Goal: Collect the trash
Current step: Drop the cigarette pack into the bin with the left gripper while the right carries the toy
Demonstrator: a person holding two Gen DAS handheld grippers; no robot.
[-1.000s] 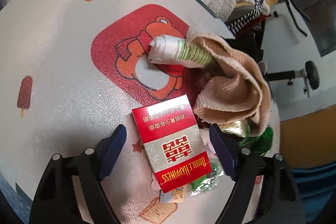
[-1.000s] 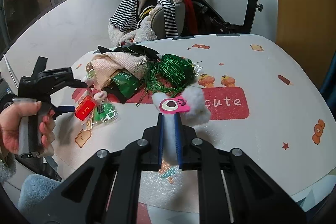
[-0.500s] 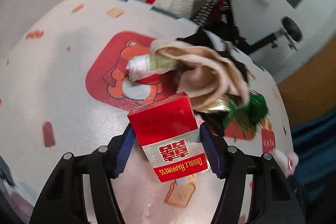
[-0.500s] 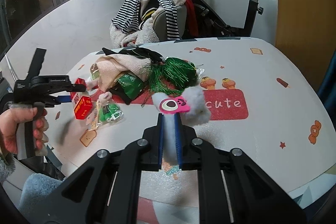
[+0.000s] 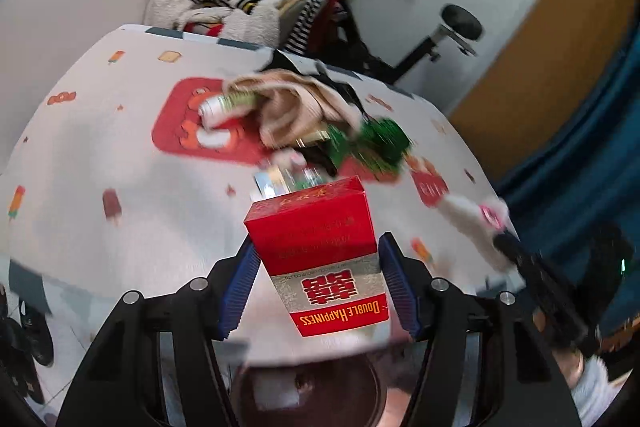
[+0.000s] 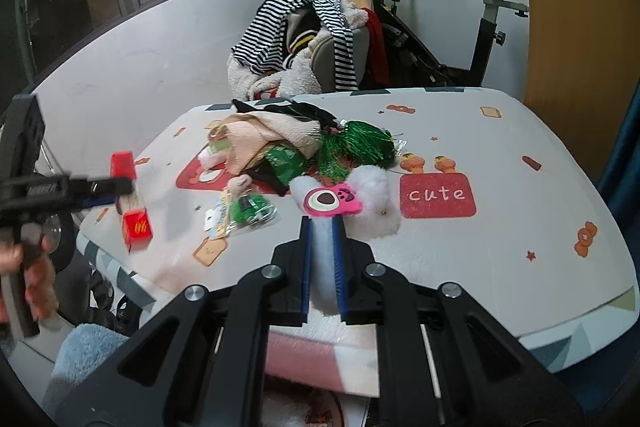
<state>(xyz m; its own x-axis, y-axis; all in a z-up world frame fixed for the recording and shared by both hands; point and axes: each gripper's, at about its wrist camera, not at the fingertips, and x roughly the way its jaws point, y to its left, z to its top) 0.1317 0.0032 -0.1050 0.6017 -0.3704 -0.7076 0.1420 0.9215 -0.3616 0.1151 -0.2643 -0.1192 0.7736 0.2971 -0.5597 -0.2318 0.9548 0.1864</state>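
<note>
My left gripper [image 5: 316,279] is shut on a red "Double Happiness" cigarette box [image 5: 320,251] and holds it lifted off the table near the table's near edge. The box [image 6: 132,203] and the left gripper [image 6: 120,187] also show in the right wrist view at the left. My right gripper [image 6: 322,259] is shut on a white fluffy plush with a pink bear face [image 6: 344,203], held above the table. Other trash lies in a pile: a green snack wrapper [image 6: 284,163], green tinsel [image 6: 356,143], a small clear packet [image 6: 244,211].
A beige towel [image 6: 264,135] and a rolled white-green tube [image 5: 224,105] lie on the patterned white table [image 6: 500,247]. A dark round bin opening [image 5: 304,391] sits below the left gripper. A chair heaped with striped clothes [image 6: 304,39] and an exercise bike [image 6: 460,27] stand behind.
My left gripper closed on the cigarette box, lifted it off the table and drew it back toward the near edge, over the bin. My right gripper held the plush almost still.
</note>
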